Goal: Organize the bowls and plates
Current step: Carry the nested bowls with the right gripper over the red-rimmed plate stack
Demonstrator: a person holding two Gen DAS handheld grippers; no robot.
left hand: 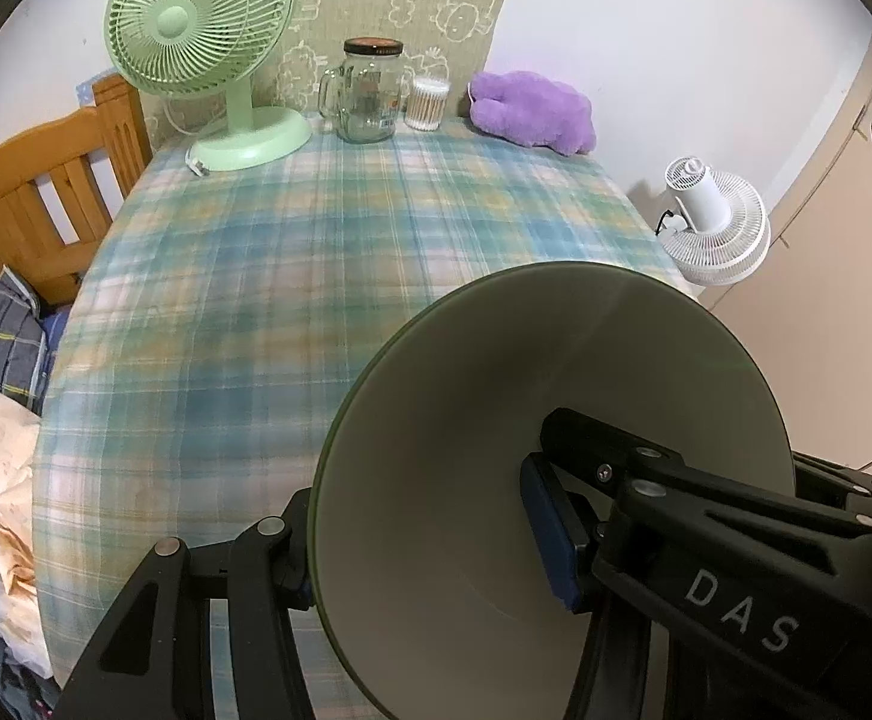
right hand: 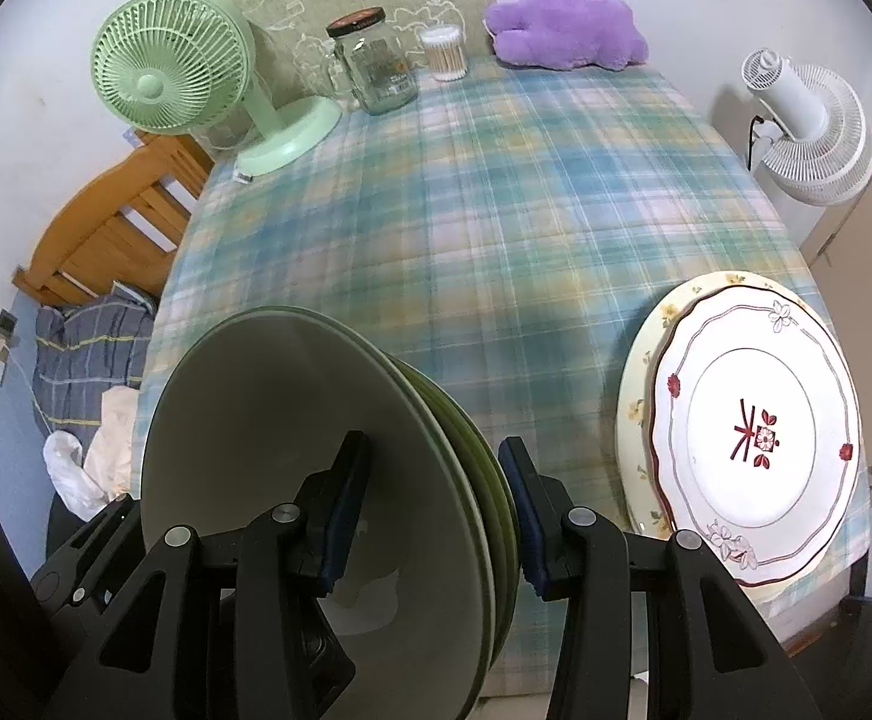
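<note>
Both grippers point steeply down at the surface [right hand: 466,228], which has a blue and green checked cloth on it.

The right gripper [right hand: 436,516] has its jaws pinching a stack of green bowls [right hand: 292,432]. One pad presses inside the top bowl and the other presses on the outside of the stack. The bowls are tipped on their side, up off the cloth.

The left gripper [left hand: 424,546] holds the same stack of green bowls [left hand: 496,390] from the other side. One of its jaws is inside the bowl and the other is outside, pressed against the wall.

Two flat plates [right hand: 754,420] lie stacked on the surface, near its right edge, beside the bowls but not touching them.

At the far end stand a green fan [right hand: 178,72], a glass jar [right hand: 376,72], a tub of cotton swabs [right hand: 445,54] and a purple soft toy [right hand: 568,30].
</note>
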